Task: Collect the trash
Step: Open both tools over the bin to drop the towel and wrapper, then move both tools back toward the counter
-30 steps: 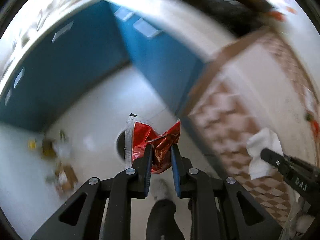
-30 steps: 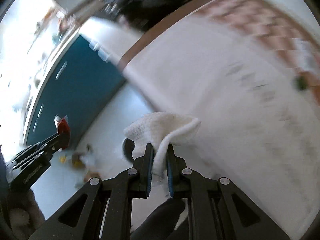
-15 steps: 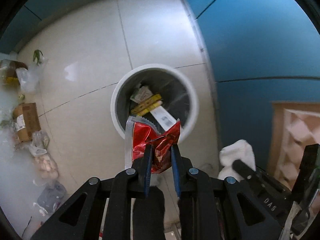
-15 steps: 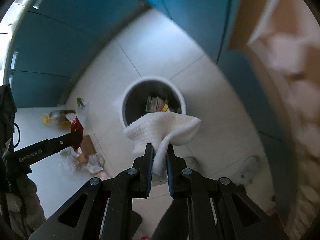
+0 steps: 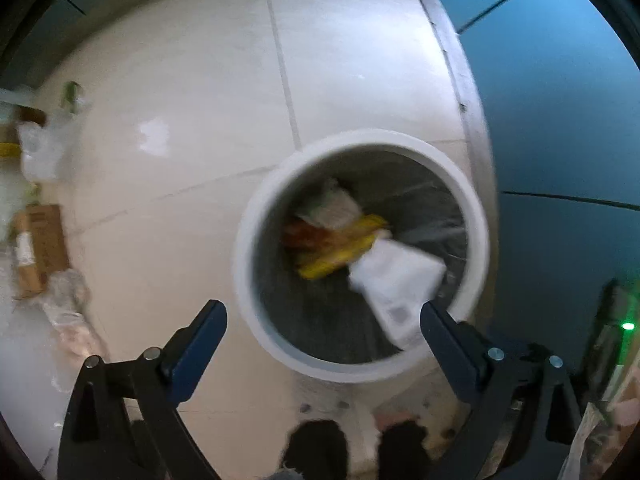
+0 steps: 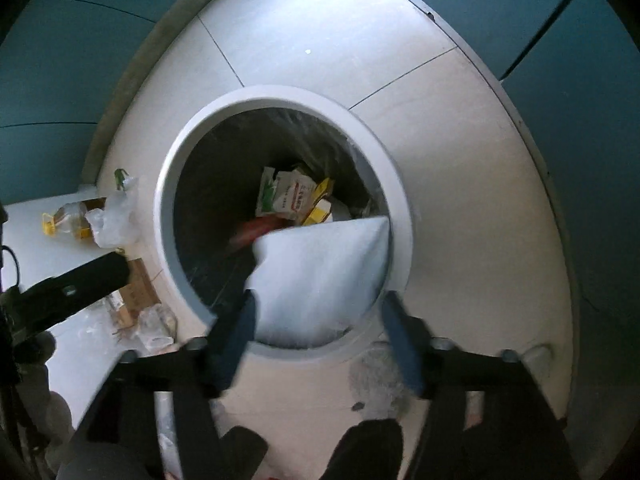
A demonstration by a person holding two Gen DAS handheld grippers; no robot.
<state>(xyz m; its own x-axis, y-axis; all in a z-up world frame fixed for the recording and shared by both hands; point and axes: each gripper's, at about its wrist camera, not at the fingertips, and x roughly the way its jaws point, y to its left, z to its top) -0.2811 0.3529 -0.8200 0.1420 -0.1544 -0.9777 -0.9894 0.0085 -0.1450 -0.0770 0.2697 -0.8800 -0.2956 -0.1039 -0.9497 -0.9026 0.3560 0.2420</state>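
Both grippers, left gripper (image 5: 322, 318) and right gripper (image 6: 318, 308), are opening their fingers over the bin (image 6: 400, 216), dropping the white cloth (image 6: 320, 276); next, fetching floor litter (image 6: 104, 216).

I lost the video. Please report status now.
Both grippers opening: left gripper empty, white tissue dropping from right gripper into bin. Nothing blocks.

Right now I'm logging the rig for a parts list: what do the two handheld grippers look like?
The left gripper and right gripper match: black angular linkage arms joined by silver screws, each ending in two flat dark-blue fingers. No cables or sleeves show.
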